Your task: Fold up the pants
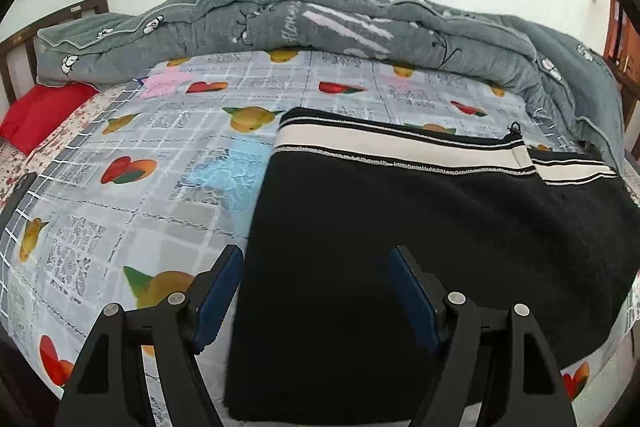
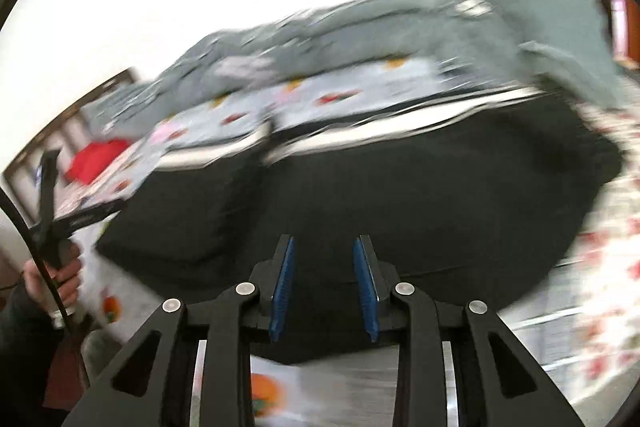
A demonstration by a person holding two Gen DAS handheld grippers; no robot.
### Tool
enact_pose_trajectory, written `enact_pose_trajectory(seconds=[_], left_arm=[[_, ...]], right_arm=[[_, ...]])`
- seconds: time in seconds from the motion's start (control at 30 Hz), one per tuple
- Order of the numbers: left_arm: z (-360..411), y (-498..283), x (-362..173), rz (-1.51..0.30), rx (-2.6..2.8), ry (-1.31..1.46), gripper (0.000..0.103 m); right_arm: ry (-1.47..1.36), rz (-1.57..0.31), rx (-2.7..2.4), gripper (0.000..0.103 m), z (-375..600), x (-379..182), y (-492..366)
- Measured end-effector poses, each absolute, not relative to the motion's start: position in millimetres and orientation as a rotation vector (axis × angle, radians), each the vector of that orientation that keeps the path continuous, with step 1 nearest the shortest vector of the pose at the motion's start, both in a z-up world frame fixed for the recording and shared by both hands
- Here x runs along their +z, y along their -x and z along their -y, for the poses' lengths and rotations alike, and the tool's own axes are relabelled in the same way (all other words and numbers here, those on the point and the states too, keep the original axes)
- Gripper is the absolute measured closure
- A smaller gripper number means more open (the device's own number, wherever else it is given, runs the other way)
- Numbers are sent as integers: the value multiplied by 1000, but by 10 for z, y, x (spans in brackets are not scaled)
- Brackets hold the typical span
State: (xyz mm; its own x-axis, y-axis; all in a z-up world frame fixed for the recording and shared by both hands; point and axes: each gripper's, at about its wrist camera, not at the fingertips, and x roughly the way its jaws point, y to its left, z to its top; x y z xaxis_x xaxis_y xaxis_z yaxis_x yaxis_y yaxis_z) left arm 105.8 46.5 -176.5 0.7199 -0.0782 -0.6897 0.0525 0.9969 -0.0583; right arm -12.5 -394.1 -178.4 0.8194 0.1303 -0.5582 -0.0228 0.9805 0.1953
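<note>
The black pants [image 1: 400, 219] lie folded on the bed's fruit-print sheet [image 1: 140, 179]. The left gripper [image 1: 316, 291] and right gripper [image 2: 325, 287] hover above them, fingers spread, pinching nothing.

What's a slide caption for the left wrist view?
Open left gripper hovering over folded black pants with a white-striped waistband, on a fruit-print bedsheet.
</note>
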Motion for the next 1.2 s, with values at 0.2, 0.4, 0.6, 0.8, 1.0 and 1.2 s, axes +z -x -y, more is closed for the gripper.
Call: enact_pose_trajectory(seconds=[0.2,0.4,0.6,0.8,1.0,1.2], left_arm=[[-501,-1128,-1772,-777,-47,22,29],[-777,-1311,-1811,-834,-82,148,29],[-994,-1546,-2014,-939,-152,266,32],[-1041,-1679,-2120,-921,-238,306,47],[-1067,-1848,-2104,-946,-252,356,90],[-1194,-1933,-1969,-908,-261,455,93]], right_arm=[[-353,-573,-163,46,5012,-1806,199],[-580,-598,-167,45,5520,-2018,-126],[-718,-632,-173,45,5667,-2204,-517],[-619,-638,-245,56,5517,-2041,-610],[-447,-564,-273,74,5190,-1726,-545],[-277,-478,-299,79,4671,-1190,-554]])
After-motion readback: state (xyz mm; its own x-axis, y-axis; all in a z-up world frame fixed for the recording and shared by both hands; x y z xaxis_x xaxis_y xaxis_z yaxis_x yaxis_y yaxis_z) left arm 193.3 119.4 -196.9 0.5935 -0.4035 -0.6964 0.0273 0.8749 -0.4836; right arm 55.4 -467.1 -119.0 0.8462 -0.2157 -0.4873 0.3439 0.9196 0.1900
